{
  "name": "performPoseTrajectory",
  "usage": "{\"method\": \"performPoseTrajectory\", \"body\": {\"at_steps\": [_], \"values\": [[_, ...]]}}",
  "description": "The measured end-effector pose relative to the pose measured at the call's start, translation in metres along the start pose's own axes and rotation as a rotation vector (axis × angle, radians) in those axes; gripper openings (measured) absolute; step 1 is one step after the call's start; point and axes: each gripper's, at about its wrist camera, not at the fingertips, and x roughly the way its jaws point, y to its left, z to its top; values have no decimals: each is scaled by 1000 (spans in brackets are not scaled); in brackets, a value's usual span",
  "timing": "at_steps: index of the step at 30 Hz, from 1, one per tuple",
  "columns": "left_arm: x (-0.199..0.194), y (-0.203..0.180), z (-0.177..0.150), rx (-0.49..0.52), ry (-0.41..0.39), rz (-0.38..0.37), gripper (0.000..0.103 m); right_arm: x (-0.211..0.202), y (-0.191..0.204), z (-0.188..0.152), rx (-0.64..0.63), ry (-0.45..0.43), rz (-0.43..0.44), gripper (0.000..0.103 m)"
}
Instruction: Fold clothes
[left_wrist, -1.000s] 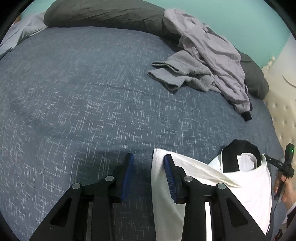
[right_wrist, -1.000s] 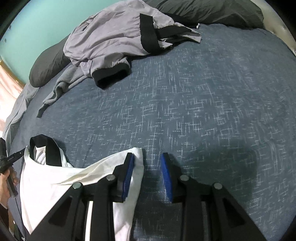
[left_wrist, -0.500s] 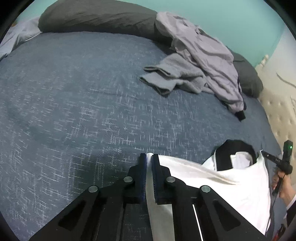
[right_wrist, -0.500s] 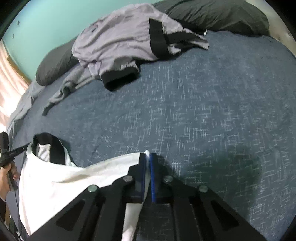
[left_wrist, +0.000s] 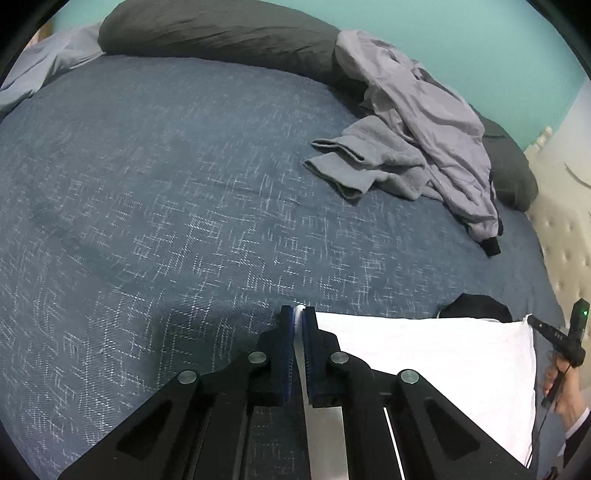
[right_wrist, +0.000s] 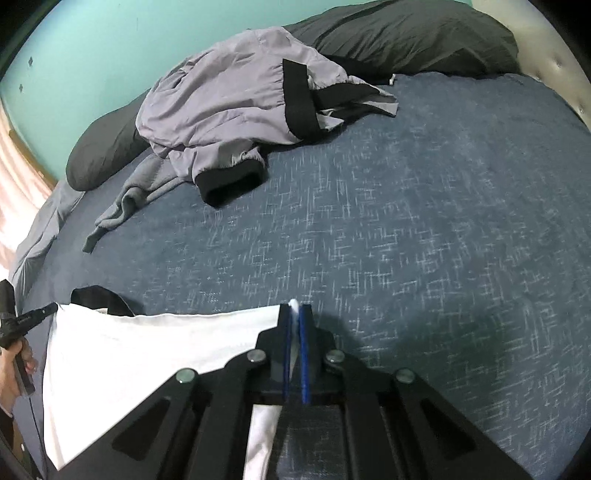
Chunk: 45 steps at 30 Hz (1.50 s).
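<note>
Gripping a white garment (left_wrist: 424, 350) on the blue bed (left_wrist: 184, 206), my left tool (left_wrist: 298, 314) and right tool (right_wrist: 294, 308) each pinch one corner. Grey clothes (right_wrist: 229, 99) lie heaped at twelve o'clock.

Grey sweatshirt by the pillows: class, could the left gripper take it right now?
Probably not. The left gripper is shut on the white shirt, and the grey sweatshirt lies far across open blue bedspread. Nothing blocks the path, but the gripper must release first.

White shirt (left_wrist: 424, 350) smooth matt cloth; bedspread (left_wrist: 184, 184) coarse woven fabric; grey jacket (right_wrist: 229, 96) thin, slightly sheeny.
</note>
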Motion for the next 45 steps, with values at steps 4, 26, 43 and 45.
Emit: {"method": "performPoseTrajectory", "body": {"at_steps": [4,26,43,45], "values": [[8,-1,-1,-6,49,-4,6,9,-2,-2,24,31,-12,4],[-114,8,-108,-71,153,-109,30,-114,-17,-129,267,140,231,27],[-145,1,-214,-37,340,-155,32,-171,-5,-230,280,318,243,27],[-145,0,-219,-38,351,-164,32,-172,-5,-235,273,322,253,27]]}}
